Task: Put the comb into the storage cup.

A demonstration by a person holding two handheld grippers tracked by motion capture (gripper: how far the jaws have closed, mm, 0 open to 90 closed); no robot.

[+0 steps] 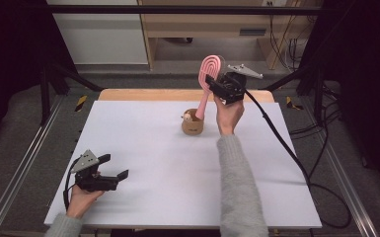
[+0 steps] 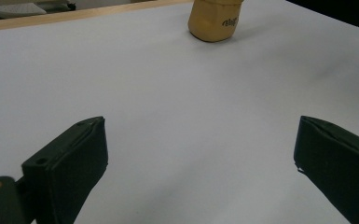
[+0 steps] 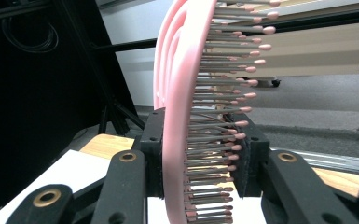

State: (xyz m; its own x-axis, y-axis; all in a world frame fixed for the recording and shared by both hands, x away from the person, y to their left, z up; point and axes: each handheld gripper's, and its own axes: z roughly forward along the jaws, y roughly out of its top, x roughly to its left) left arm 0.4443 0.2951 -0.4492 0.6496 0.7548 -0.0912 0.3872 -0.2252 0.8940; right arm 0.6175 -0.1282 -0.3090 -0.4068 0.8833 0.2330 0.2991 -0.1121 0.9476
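Right claw [image 3: 200, 158] pinching pink brush [image 3: 182, 116] bristles close-up, left claw [image 2: 200, 163] spread, tan cup [image 2: 214, 21]

A white table [image 1: 168, 168] carries a tan cup [image 1: 192, 124] near its far edge

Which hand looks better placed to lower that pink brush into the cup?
Right: its claw already grips the hairbrush, handle over the cup. The left claw sits open, far off.
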